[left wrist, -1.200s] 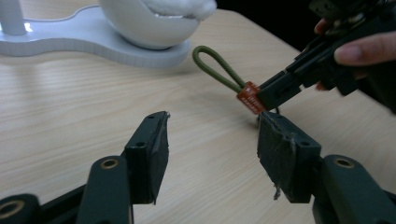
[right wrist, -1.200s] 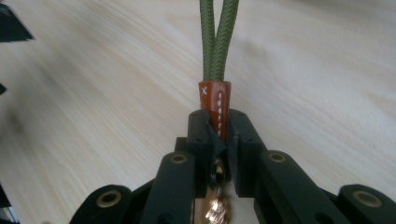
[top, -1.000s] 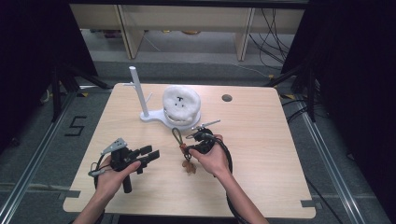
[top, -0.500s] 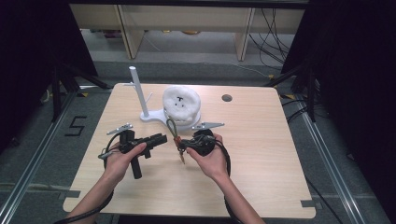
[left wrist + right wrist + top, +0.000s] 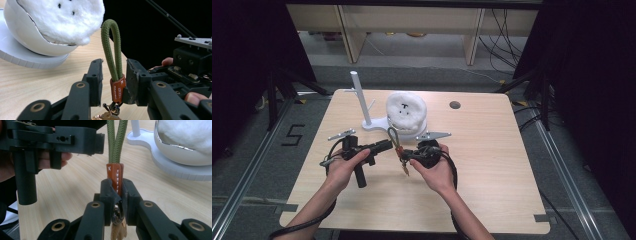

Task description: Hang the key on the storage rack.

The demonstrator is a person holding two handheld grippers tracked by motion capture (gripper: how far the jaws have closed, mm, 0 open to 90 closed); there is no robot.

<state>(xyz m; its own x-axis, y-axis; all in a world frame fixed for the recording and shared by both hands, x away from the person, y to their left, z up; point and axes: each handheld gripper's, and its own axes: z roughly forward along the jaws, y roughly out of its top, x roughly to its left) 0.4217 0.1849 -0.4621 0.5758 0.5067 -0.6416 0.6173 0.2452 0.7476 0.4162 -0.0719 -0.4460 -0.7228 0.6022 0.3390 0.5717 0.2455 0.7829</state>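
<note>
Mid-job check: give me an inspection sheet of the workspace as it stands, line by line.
Surface: light wooden table, round hole near far edge.
Job's things: olive cord loop keychain with orange leather tab, held upright above the table.
Clutter: white fluffy ball in a white bowl on a white stand with a post.
Grippers: right gripper shut on the tab; left gripper open, jaws either side of it.
Cables: black cable trails from the right gripper.
Surroundings: dark floor, shelving behind.
</note>
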